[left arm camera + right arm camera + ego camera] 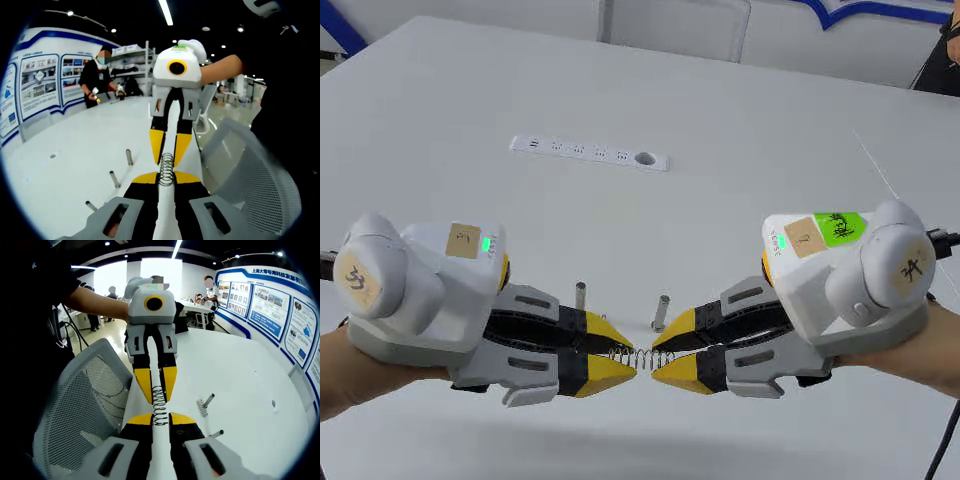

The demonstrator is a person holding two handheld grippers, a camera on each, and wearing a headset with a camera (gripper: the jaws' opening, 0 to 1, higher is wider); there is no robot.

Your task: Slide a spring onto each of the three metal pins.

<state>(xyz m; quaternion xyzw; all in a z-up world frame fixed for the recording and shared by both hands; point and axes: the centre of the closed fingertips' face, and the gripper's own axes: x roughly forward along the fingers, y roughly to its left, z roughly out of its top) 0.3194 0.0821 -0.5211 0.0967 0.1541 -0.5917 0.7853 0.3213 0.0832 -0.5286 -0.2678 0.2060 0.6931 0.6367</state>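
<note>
Head view: I have the left tongs [632, 358] and right tongs [654, 358] tip to tip. Each is nearly closed and pinches one end of the same spring [642, 357], which is stretched between them over the tabletop [740, 200]. Just beyond the tips stand the left pin [581, 295] and the right pin [660, 312]. In the right gripper view a second spring [201, 407] lies beside a pin. A power strip [590, 152] sits farther back.

The right gripper [665, 358] bears a tan sticker [803, 238] with what looks like a handwritten 2, and a green sticker [840, 227] with illegible scrawl. On the left gripper [620, 362], the tan label [463, 240] is unreadable, as are the wall boards' [265, 302] Chinese headings.
</note>
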